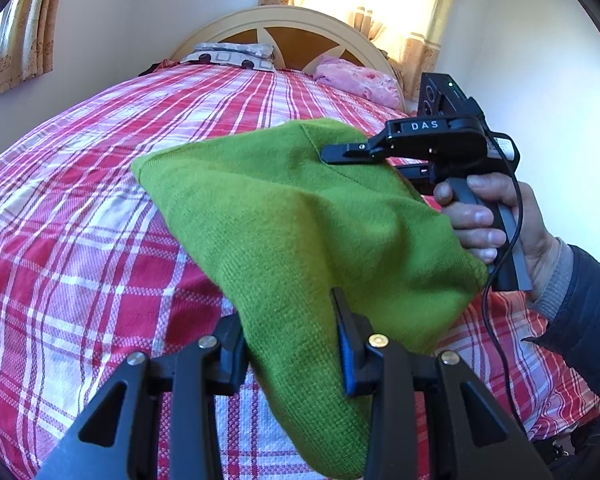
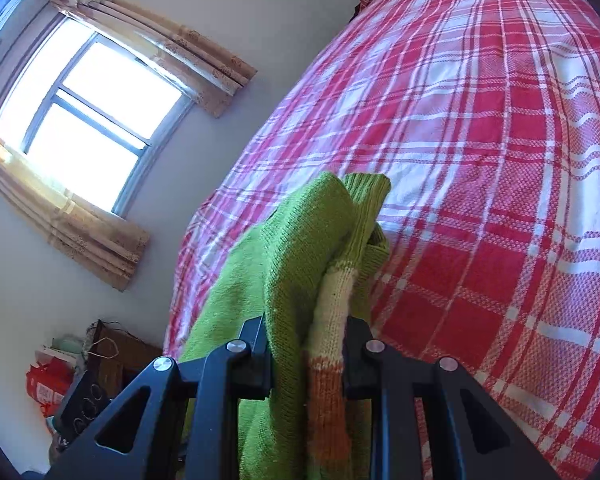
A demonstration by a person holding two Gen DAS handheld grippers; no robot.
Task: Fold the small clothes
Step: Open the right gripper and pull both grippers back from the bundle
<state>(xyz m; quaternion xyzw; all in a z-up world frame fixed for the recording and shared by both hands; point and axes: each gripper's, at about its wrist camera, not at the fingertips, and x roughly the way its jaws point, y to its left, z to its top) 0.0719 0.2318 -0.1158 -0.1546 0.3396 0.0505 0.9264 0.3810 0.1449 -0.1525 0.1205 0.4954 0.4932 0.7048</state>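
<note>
A small green knitted sweater (image 1: 300, 224) hangs stretched over the red plaid bed (image 1: 100, 240), held at two places. My left gripper (image 1: 294, 344) is shut on its near edge, the cloth pinched between the black and blue pads. In the left wrist view my right gripper (image 1: 340, 152) bites the far upper edge of the cloth, with a hand (image 1: 484, 224) on its grip. In the right wrist view my right gripper (image 2: 306, 344) is shut on bunched green knit (image 2: 300, 248), which has a cream and orange striped band (image 2: 332, 320).
The plaid bedspread (image 2: 480, 160) spreads wide ahead. Pillows (image 1: 232, 54) and a pink blanket (image 1: 356, 80) lie at the headboard (image 1: 284, 20). A curtained window (image 2: 88, 120) is on the wall. Bags and clutter (image 2: 72, 368) sit on the floor beside the bed.
</note>
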